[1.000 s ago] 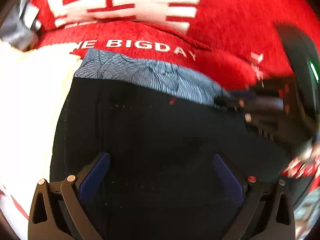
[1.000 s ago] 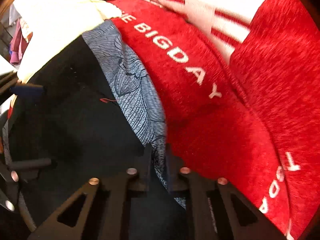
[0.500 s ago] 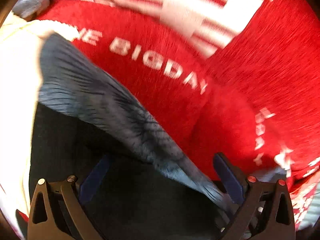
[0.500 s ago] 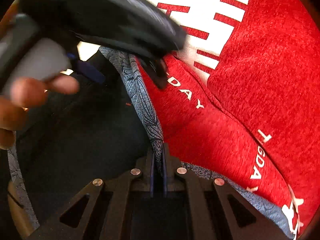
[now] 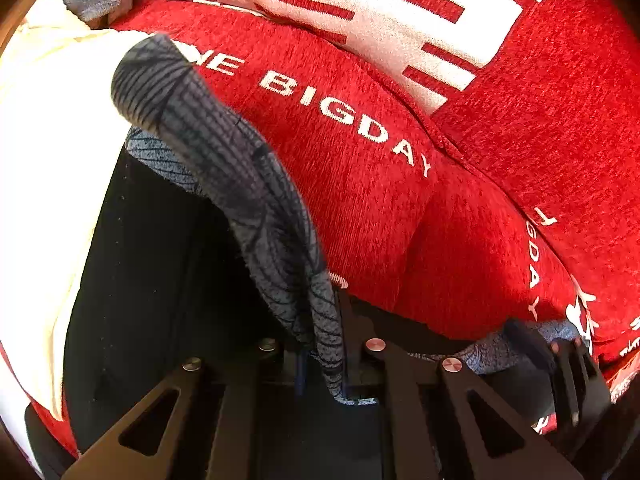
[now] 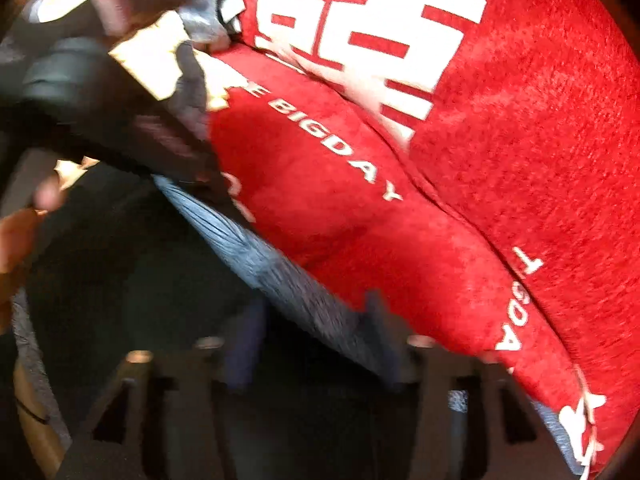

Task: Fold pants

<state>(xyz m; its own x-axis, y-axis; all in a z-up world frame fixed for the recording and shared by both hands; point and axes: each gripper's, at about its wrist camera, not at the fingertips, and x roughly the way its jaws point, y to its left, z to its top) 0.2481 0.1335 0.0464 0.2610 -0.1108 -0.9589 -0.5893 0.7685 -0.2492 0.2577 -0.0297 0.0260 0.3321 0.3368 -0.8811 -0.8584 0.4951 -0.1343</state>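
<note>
The left gripper [image 5: 322,356] is clamped tight on the grey patterned waistband [image 5: 240,184] of the pants [image 5: 160,280], the band rising in a twisted ridge from between its fingers toward the upper left. That pinch likely serves to take over the edge, so the fabric keeps its line while the other side lets go. The right gripper [image 6: 316,344] is opening its jaws; the waistband runs between its fingers [image 6: 376,320], but the blurred frame leaves unclear whether the pads touch it. The black body of the pants lies spread beneath both tools, on a red blanket [image 5: 460,220] lettered "BIGDAY" in white. A cream cloth [image 5: 44,152] borders the pants on the left. In the right wrist view, a hand [image 6: 16,236] shows at the left edge.
</note>
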